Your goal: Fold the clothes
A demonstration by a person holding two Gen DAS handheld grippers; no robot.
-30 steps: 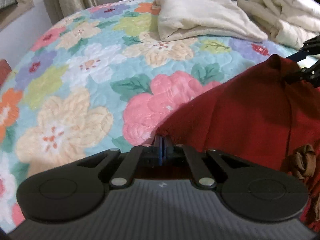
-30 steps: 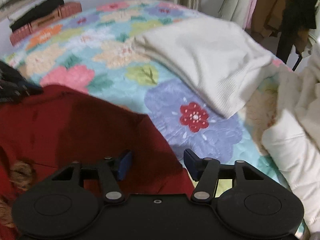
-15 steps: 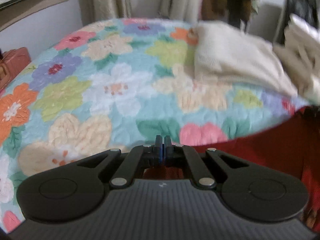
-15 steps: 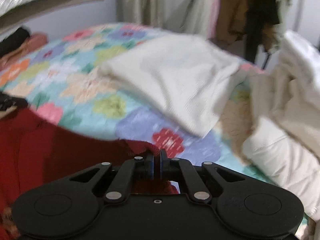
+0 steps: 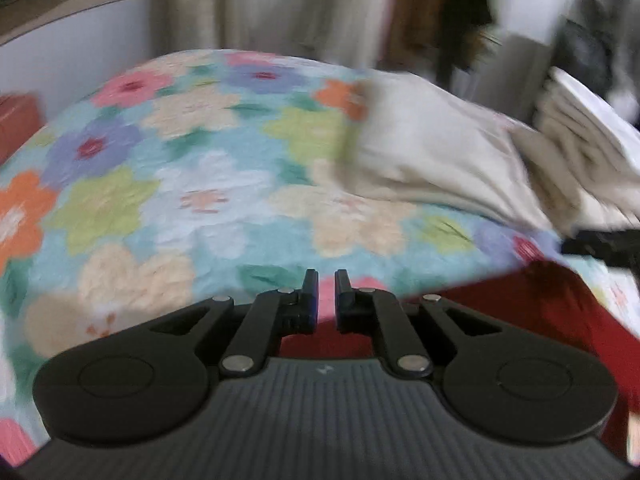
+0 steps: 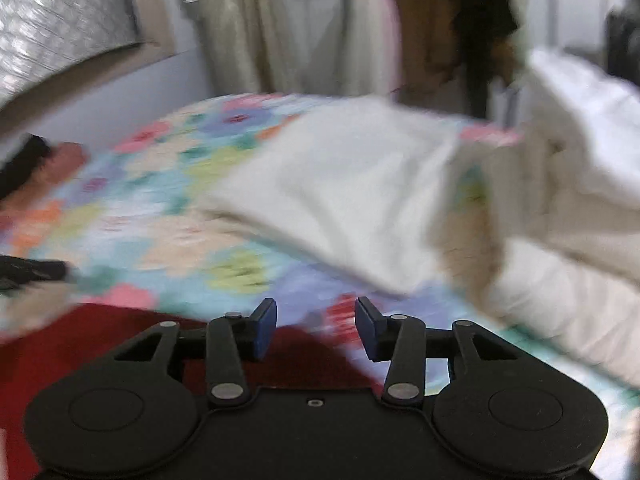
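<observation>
A dark red garment [image 5: 532,304] lies on the flowered bedspread [image 5: 168,184], below and right of my left gripper [image 5: 326,300]. The left jaws stand slightly apart with nothing between them. In the right wrist view the red garment [image 6: 80,344] lies under and left of my right gripper [image 6: 316,328], which is open and empty. Its far edge lies just behind the fingertips. The other gripper shows as a dark shape at each view's edge [image 5: 600,246] [image 6: 28,272]. Both views are blurred by motion.
A folded cream garment [image 5: 432,152] [image 6: 352,196] lies farther back on the bed. A pile of white and cream bedding [image 6: 572,200] [image 5: 580,140] sits at the right. Curtains and hanging clothes [image 6: 460,24] stand behind the bed.
Both grippers have let go of the red garment: the left jaws parted a little, the right opened wide. Both views tilted up and rose, so more of the room shows.
</observation>
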